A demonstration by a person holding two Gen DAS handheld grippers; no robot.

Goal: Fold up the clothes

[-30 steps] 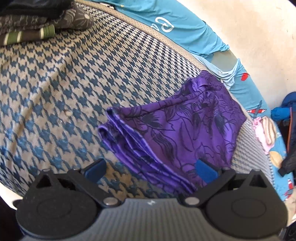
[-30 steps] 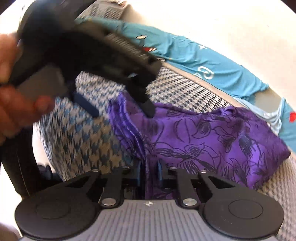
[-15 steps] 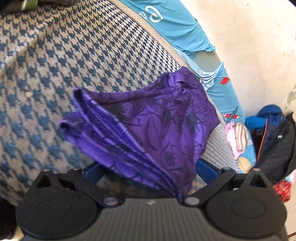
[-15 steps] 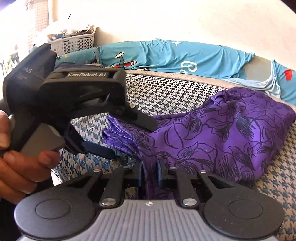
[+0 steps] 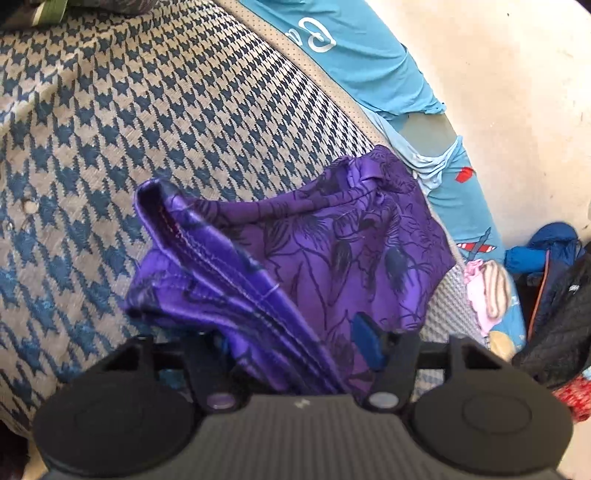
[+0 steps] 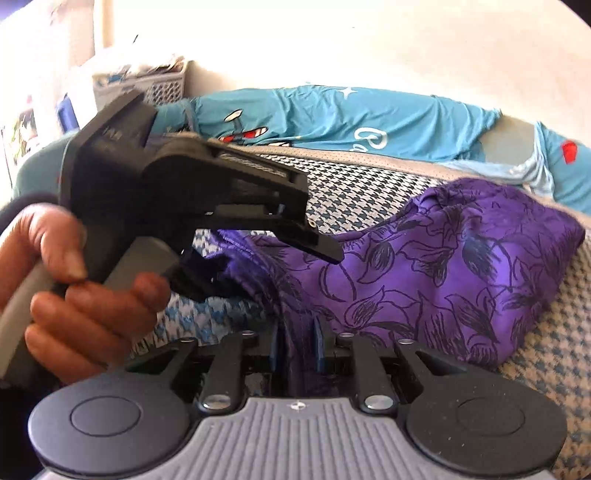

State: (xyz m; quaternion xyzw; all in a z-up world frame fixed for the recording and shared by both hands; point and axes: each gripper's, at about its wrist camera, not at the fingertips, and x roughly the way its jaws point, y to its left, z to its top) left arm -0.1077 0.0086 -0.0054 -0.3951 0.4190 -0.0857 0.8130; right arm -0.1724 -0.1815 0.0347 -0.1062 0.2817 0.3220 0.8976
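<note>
A purple garment with a dark flower print lies folded on the houndstooth bed cover. Its layered edge rises toward me. My left gripper has its jaws closing around that bundled edge. The right blue pad shows and the other is hidden by fabric. In the right wrist view the left gripper has one finger above the garment and one below. My right gripper still pinches a strand of the garment's near edge, and its jaws are starting to open.
A teal printed sheet runs along the wall behind the bed. Folded dark clothes sit at the far left corner. A dark quilted jacket lies off the bed's right end. A white basket stands at the back. A hand grips the left handle.
The left gripper slid forward around the garment's folded edge and its jaws narrowed. The edge lifted and bunched. The right gripper rolled level and its pads parted slightly.
</note>
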